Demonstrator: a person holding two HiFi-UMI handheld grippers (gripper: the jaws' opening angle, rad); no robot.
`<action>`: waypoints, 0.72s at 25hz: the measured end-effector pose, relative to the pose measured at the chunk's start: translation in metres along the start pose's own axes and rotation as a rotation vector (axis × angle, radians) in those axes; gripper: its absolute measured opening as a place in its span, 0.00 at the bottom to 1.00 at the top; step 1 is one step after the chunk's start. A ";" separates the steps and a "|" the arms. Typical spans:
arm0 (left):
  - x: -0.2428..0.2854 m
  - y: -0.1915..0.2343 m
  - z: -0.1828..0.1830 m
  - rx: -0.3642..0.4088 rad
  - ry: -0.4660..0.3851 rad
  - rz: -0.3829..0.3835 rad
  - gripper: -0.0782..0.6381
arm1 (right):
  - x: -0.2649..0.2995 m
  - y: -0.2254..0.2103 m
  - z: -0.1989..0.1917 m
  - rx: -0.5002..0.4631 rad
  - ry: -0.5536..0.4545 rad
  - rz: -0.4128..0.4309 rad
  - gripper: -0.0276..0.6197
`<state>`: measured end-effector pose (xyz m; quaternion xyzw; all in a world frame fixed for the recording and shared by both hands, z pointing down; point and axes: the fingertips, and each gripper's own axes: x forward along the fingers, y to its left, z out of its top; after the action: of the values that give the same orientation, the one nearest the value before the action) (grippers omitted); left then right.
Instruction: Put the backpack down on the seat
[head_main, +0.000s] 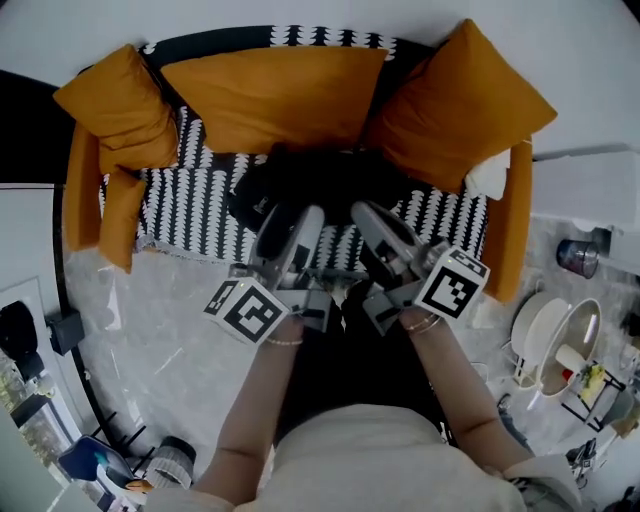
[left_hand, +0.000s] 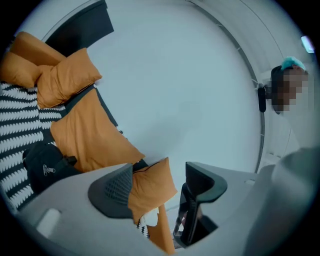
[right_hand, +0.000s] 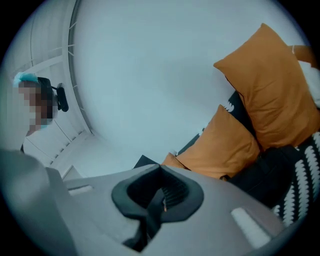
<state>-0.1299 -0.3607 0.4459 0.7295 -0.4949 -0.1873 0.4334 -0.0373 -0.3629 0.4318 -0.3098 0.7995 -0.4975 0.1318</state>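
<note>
Black backpack (head_main: 318, 185) is sitting on the striped seat (head_main: 195, 215), lying crosswise in front of the orange cushions (head_main: 270, 95). The left gripper (left_hand: 159, 186) has its jaws spread wide with nothing in them. The right gripper (right_hand: 159, 192) has its jaws pressed together, apparently empty. The bag lies ahead of and below both jaws, about equally near each, so this looks done to me.

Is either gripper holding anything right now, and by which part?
Nothing is held. The left gripper is open and empty, the right gripper shut on nothing; the backpack lies on the sofa seat.
</note>
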 end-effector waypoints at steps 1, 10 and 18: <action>-0.001 -0.009 0.002 0.014 0.005 -0.010 0.55 | -0.002 0.009 0.005 -0.008 -0.007 0.012 0.05; -0.009 -0.083 0.018 0.140 0.014 -0.147 0.35 | -0.017 0.073 0.043 -0.160 -0.023 0.074 0.05; -0.012 -0.143 0.047 0.253 0.009 -0.254 0.19 | -0.023 0.117 0.053 -0.247 -0.039 0.122 0.05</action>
<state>-0.0878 -0.3518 0.3010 0.8355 -0.4166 -0.1736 0.3134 -0.0344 -0.3501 0.3021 -0.2839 0.8692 -0.3804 0.1383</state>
